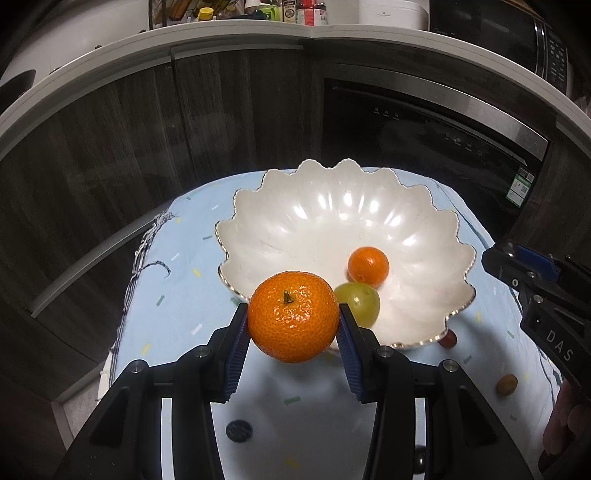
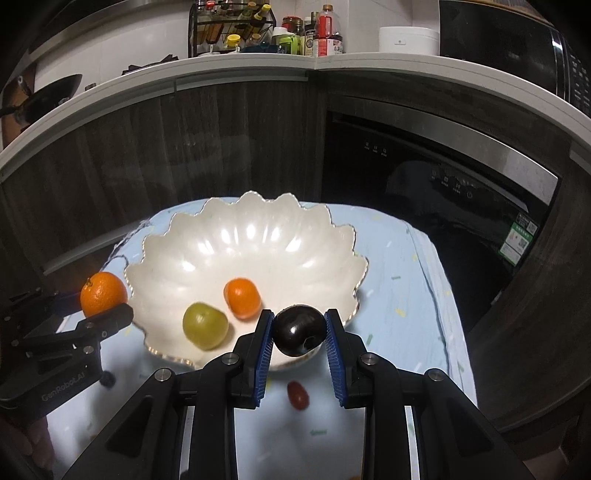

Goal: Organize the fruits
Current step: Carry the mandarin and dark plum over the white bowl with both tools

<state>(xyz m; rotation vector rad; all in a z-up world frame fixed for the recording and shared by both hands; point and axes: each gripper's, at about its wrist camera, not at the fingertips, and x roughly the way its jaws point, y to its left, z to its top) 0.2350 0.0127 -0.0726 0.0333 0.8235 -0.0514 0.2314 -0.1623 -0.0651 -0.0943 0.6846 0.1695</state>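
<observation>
From the left wrist camera, the left gripper pinches a large mandarin between its blue ribbed pads, stem end up. The fruit hangs just over the near rim of a white scalloped bowl, which stands on a pale blue cloth with small coloured marks. Inside the bowl, toward its near side, a small orange fruit lies touching a green grape. On the cloth, a red grape peeks from under the bowl's near right rim, a small brown fruit lies farther right and nearer, and a dark blue berry sits near, between the gripper's arms. The right gripper's black body enters at the right edge, with part of a hand below it.

From the right wrist camera, the right gripper clamps a dark, glossy plum-like fruit between its pads, above the bowl's near rim. The green grape and small orange fruit lie side by side in the bowl. The red grape rests on the cloth near the bowl, between the gripper's arms. At the left, the left gripper holds the mandarin just outside the bowl's left rim. Dark cabinets and a countertop with bottles stand beyond.
</observation>
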